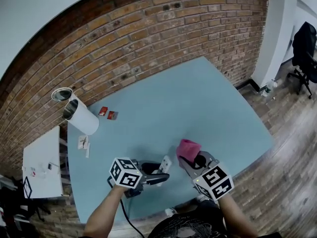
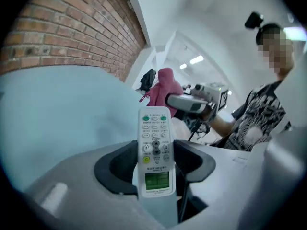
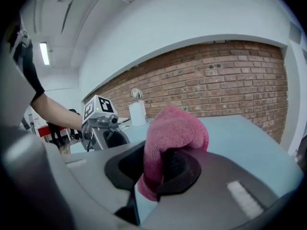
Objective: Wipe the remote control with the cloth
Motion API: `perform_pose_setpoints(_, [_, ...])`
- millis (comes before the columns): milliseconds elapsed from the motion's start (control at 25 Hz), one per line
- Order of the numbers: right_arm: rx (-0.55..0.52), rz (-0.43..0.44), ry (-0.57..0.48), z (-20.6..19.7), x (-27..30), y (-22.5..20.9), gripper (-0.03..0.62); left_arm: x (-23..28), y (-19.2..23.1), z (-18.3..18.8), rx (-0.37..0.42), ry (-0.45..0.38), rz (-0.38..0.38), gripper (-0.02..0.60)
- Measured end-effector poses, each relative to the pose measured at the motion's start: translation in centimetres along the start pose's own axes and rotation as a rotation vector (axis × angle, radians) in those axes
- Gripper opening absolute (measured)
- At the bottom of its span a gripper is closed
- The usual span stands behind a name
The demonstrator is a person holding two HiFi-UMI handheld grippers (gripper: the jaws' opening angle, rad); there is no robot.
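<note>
Left tool (image 1: 163,174) is clamping the remote control (image 2: 155,143) by its lower half, jaws pressing on both edges, above the bench's (image 1: 198,98) near edge. Right tool (image 1: 190,160) is pinching the bunched pink cloth (image 1: 187,148) alongside. My read: the left should be keeping the buttons facing the cloth while the right is dragging lengthwise, lightly.

Blue table (image 1: 198,103) lies open beyond left gripper (image 1: 163,172) and right gripper (image 1: 190,161); white cylinder (image 1: 83,118), red packets (image 1: 103,111) and clutter (image 1: 83,143) crowd its left edge.

remote control (image 2: 155,150) 1 | cloth (image 3: 173,127) 1 | grippers (image 1: 162,171) (image 1: 192,161) 2 | red items (image 1: 103,111) (image 1: 112,115) 2
</note>
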State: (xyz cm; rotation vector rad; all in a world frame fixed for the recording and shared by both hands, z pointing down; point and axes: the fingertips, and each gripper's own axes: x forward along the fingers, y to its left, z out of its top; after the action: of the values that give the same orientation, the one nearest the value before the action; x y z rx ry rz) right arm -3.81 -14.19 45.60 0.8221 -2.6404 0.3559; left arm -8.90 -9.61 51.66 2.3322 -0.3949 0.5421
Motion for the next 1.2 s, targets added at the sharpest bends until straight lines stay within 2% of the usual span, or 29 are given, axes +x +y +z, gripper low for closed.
perform_pose_setpoints(120, [-0.080,0.022,-0.072,3.0,-0.5,0.4,0.063,-0.7,-2.5,2.9,-0.124,-0.201,-0.193,0.236])
perform_pose_setpoints(280, [-0.204,0.016,-0.133,6.2,-1.1,0.5,0.063,-2.0,-4.9,6.2,-0.291,-0.395,-0.404,0.236])
perform_pose_setpoints(400, [-0.293,0.011,-0.205,8.9,-1.3,0.9,0.063,-2.9,-6.0,8.1,-0.384,-0.508,-0.546,0.236])
perform_pose_setpoints(520, [-0.350,0.020,-0.234,10.3,-1.2,1.7,0.063,-3.3,-6.6,9.2,-0.439,-0.575,-0.640,0.236])
perform_pose_setpoints(640, [-0.404,0.028,-0.229,10.6,-1.0,2.8,0.063,-2.8,-6.3,8.7,-0.510,-0.568,-0.664,0.236])
perform_pose_setpoints(720, [-0.432,0.024,-0.217,10.4,-0.8,3.4,0.063,-2.7,-6.1,8.6,-0.530,-0.574,-0.661,0.236])
perform_pose_setpoints(920, [-0.448,0.012,-0.211,10.2,-0.8,3.7,0.063,-3.3,-5.2,9.3,-0.563,-0.638,-0.644,0.236])
perform_pose_setpoints(1200, [-0.434,0.020,-0.213,10.1,-0.9,4.3,0.063,-4.4,-4.5,10.5,-0.569,-0.728,-0.622,0.236])
